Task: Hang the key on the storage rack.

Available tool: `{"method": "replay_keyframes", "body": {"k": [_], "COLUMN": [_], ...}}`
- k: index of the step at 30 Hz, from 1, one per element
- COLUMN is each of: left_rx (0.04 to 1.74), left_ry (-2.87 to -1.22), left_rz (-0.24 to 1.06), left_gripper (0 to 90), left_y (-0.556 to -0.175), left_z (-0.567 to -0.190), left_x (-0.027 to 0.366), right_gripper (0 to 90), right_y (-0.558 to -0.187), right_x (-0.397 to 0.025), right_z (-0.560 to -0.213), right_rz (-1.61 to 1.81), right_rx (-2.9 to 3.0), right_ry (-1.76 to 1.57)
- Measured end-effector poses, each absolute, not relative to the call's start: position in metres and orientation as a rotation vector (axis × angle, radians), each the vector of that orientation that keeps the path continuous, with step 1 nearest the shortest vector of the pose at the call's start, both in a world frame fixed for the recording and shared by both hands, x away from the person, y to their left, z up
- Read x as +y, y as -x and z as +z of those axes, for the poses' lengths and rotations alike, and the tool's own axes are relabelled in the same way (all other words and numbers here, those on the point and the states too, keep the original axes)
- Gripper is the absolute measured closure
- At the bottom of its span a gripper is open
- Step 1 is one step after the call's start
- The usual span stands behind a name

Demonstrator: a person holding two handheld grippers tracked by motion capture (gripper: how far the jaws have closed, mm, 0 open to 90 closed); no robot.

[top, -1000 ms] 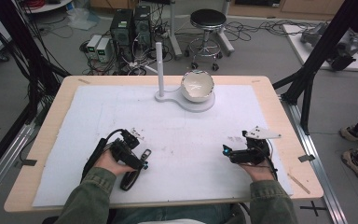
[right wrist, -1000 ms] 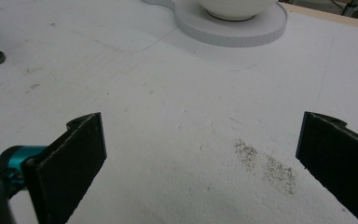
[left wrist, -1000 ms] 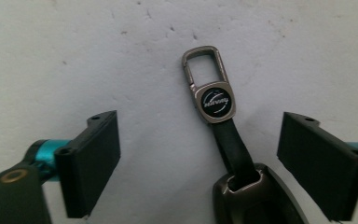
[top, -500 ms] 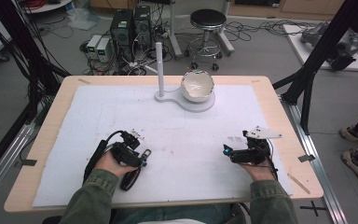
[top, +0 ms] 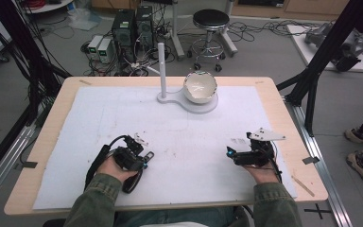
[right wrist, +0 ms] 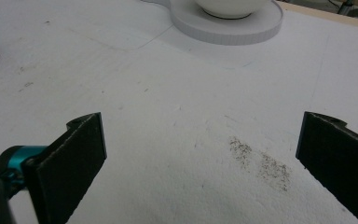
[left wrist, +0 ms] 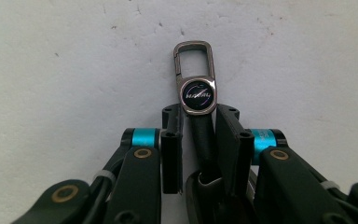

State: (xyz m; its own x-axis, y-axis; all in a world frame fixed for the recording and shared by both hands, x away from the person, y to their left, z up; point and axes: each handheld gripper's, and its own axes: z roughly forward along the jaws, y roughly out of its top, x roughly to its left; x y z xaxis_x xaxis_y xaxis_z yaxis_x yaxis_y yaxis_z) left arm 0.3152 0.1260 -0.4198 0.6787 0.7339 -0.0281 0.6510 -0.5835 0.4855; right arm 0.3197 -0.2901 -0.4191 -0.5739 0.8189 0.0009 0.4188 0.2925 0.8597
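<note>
Two sets of tongs sit near the person's edge of the worktop (top: 274, 101), well short of the white stand (top: 189, 101) with its post and bowl (top: 200, 87). The left tongs (left wrist: 198, 140) are closed on the dark strap of a keychain (left wrist: 196, 95), whose metal clasp and round badge stick out past the jaw tips, flat on the white mat (top: 179, 142). The right tongs (right wrist: 200, 154) stand wide open with nothing between the jaws, aimed across the mat toward the stand's base.

Judging by the post, the keychain is probably meant to go to the stand. To do that well, the grip on the strap should stay firm and square so the clasp hangs free and does not twist, and the lift should be straight up before travelling toward the stand.

Both forearms come in low from the edge opposite the stand, hands resting close to the mat, the left hand (top: 123, 163) angled slightly toward the stand, the right hand (top: 260, 165) level and idle.
</note>
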Motion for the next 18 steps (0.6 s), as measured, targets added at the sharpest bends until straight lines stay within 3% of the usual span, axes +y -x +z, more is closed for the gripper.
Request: {"method": "replay_keyframes", "body": {"k": [7,8,18], "left_rx": [1.084,1.069,1.052], "left_ry": [-2.427,-2.382,-2.405], "left_rz": [0.237,0.243,0.21], "left_gripper": [72.3,85.5,86.5], "left_y": [-0.3154,-0.3131,-0.3152], "left_z": [-0.4193,-0.4148,-0.4137], "left_x": [0.126,0.1279,0.1287], "right_gripper": [0.5,0.4,0.5], "right_y": [-0.3197,-0.3195,-0.3193], "right_x": [-0.2916,-0.2918,-0.2924], "right_z": [-0.4189,-0.4189,-0.4184], "right_rz": [1.209,1.212,1.212], "right_rx": [2.116,2.116,2.111], "right_ry": [-1.105,-1.105,-1.112]}}
